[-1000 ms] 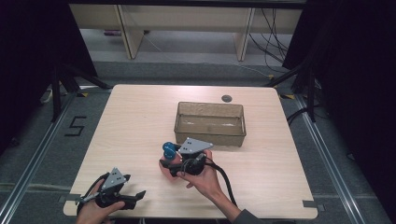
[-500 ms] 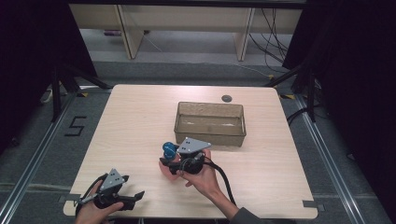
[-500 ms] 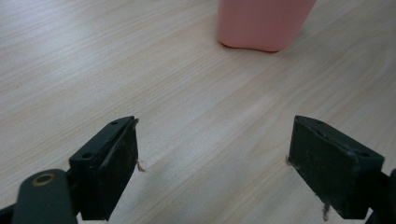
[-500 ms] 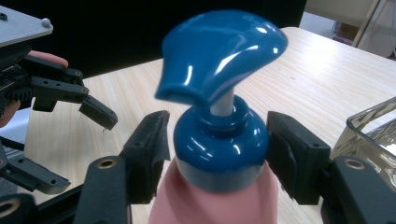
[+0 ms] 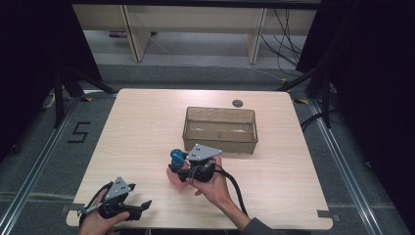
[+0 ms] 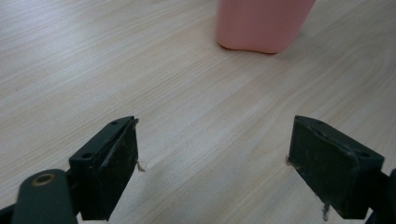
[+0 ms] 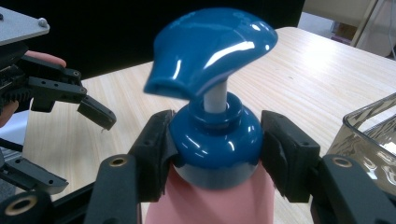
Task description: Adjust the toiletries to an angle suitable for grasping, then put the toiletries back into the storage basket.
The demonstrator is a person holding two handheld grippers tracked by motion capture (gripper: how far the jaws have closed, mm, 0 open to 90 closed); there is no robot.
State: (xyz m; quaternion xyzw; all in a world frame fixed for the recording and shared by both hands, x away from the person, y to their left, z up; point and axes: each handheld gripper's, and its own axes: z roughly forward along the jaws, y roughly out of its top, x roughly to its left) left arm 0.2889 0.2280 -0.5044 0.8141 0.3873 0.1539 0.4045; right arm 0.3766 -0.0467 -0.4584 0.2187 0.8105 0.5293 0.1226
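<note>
At the near left corner of the bench (image 5: 147,127), the left gripper (image 5: 139,208) lies low in the person's left hand (image 5: 93,223) with its jaws wide apart and nothing between them. Farther in, near the bench's middle, the right gripper (image 5: 177,167) has its jaws closed on the blue collar of the pink pump bottle (image 5: 176,169), which stands upright, long axis vertical. The right gripper view shows the pump head (image 7: 210,44) with its spout pointing toward the left gripper, while the left gripper view shows the bottle's pink base standing on the wood; beyond stands a clear bin (image 5: 220,129).

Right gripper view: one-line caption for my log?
Right gripper clamps the pink pump bottle by its blue collar.
</note>
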